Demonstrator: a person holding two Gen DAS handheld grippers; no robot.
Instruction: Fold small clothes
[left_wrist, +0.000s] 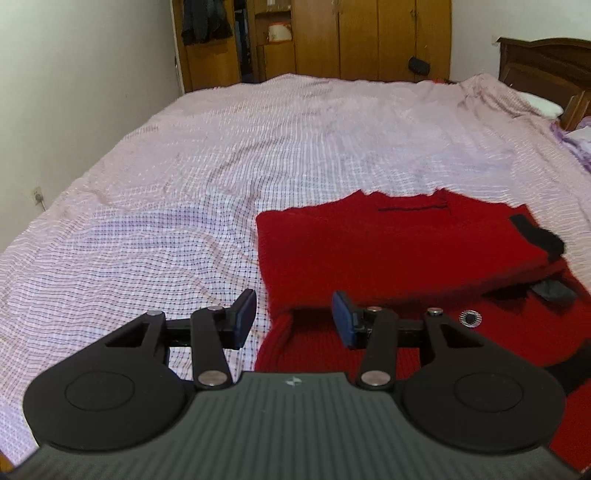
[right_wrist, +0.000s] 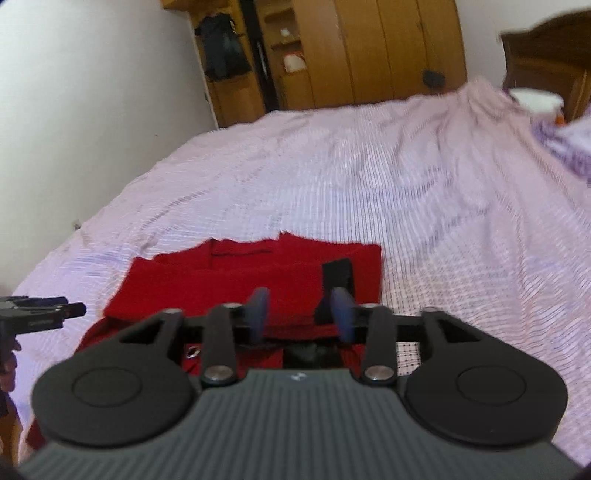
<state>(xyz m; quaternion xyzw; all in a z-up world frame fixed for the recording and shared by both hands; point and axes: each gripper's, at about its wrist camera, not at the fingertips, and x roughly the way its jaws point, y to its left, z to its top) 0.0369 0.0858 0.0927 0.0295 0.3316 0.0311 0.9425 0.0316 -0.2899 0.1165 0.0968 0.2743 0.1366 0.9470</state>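
Pink checked bedspread (left_wrist: 207, 177) fills my view, with the red knit sweater (left_wrist: 388, 251) lying partly folded near its front edge. My left gripper (left_wrist: 293, 319) and right gripper (right_wrist: 301, 314) both hang above it, fingers spread, holding nothing. I judge the knit soft, light and floppy, best pinched at a folded edge or ribbed hem.

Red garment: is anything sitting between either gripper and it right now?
Nothing visible. The red garment lies partly folded on the bed cover, directly below and ahead of the open left gripper and the open right gripper. Neither gripper holds any fabric, and only bare cover surrounds it.
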